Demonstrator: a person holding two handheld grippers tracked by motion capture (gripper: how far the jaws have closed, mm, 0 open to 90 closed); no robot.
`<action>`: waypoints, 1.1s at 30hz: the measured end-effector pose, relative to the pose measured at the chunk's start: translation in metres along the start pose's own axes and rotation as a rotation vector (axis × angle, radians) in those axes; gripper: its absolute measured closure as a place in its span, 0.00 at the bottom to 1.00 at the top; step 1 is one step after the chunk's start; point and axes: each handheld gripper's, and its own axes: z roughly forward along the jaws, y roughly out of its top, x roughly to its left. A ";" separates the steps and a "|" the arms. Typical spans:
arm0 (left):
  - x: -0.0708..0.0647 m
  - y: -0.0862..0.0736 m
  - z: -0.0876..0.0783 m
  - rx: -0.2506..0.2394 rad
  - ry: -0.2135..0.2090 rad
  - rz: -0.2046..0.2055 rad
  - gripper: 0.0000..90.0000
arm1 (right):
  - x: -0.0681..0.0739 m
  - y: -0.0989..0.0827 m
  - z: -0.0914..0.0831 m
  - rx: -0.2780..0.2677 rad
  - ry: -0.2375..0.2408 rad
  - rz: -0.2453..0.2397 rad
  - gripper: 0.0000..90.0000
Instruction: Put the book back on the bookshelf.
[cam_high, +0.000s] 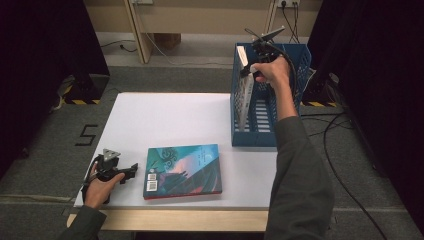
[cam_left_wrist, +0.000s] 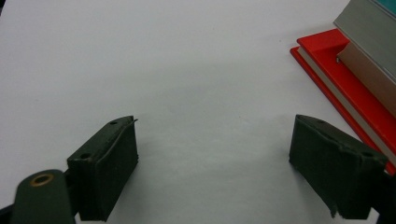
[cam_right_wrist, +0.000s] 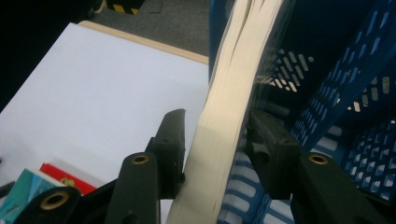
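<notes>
High view: we have one book (cam_high: 243, 87) standing on edge in the left slot of the blue file rack (cam_high: 285, 135), with our right gripper (cam_high: 250, 67) at its top edge. In the right gripper view that book's page edges (cam_right_wrist: 224, 107) sit between the two jaws; the pads look parted from the paper or barely touching it, so we judge this book delivered and the grip let go. The second book (cam_high: 183, 170), with a teal picture cover and red edging, lies flat near the front of the table, just beside our left gripper (cam_high: 131, 172). In the left gripper view the jaws stand wide apart over bare white surface, holding nothing, with the red corner of that book (cam_left_wrist: 348, 81) to one side. So we count one book filed and one left to lift and slot in.

The table (cam_high: 165, 115) has a plain white top with a wooden front edge. It stands on grey carpet; dark curtains hang on both sides, and cables trail across the floor at right.
</notes>
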 end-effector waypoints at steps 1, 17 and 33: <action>0.000 0.000 0.000 0.000 0.001 0.000 0.16 | 0.000 -0.002 -0.001 0.001 0.006 -0.008 0.64; 0.000 0.000 0.000 0.001 0.003 0.001 0.16 | 0.023 -0.017 -0.001 0.013 0.063 -0.049 0.63; 0.000 0.000 0.000 0.001 0.003 0.000 0.15 | 0.030 -0.011 0.005 -0.014 0.031 -0.035 0.60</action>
